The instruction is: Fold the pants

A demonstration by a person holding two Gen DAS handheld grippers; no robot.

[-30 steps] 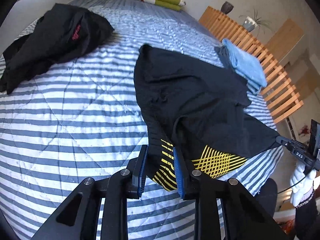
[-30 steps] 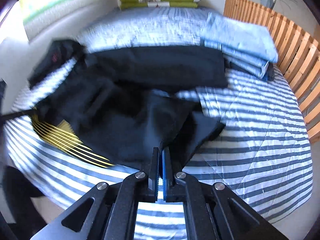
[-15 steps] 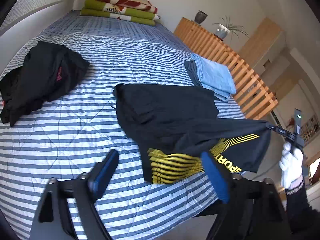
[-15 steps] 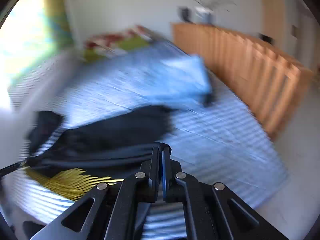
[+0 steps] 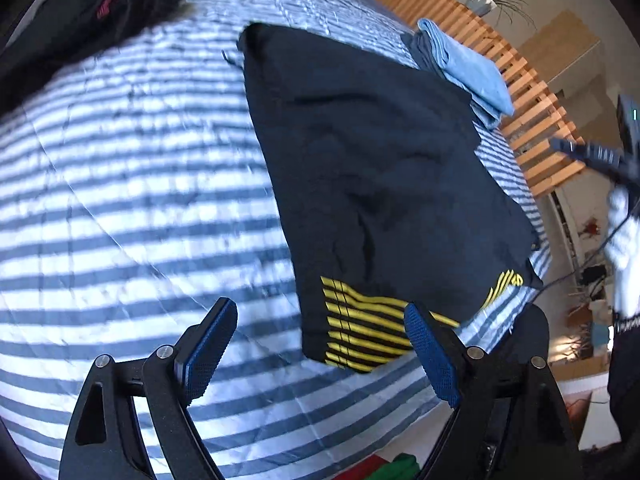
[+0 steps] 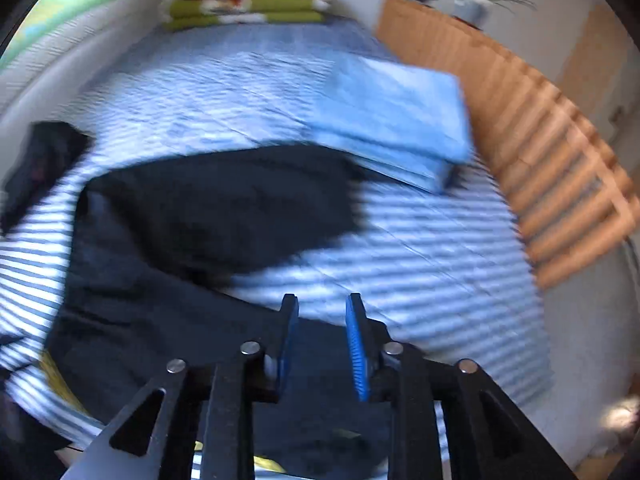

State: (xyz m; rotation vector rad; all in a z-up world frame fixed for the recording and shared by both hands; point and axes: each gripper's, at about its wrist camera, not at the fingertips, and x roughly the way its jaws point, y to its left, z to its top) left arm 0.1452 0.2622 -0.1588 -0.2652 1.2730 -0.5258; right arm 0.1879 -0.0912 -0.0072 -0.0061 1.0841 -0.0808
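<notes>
Your black pants (image 5: 376, 168) lie folded flat on the striped bedspread (image 5: 132, 184), their yellow-striped hem right at the near edge of the bed. To their left you have a wide bare stretch of bedspread; to their right only a narrow strip before the mattress ends by the slatted wooden rail (image 5: 532, 92).

Your left gripper (image 5: 320, 340) stands wide open above the hem, holding nothing. Your right gripper (image 6: 322, 344) has just been opening; its jaws stand slightly apart with black cloth beneath them, and the blur hides whether the pads touch it.

You have one folded blue stack (image 5: 464, 60) touching the pants' far right corner, one crumpled black garment (image 5: 88, 12) far left, and one folded blanket pile (image 6: 248, 4) at the head.
</notes>
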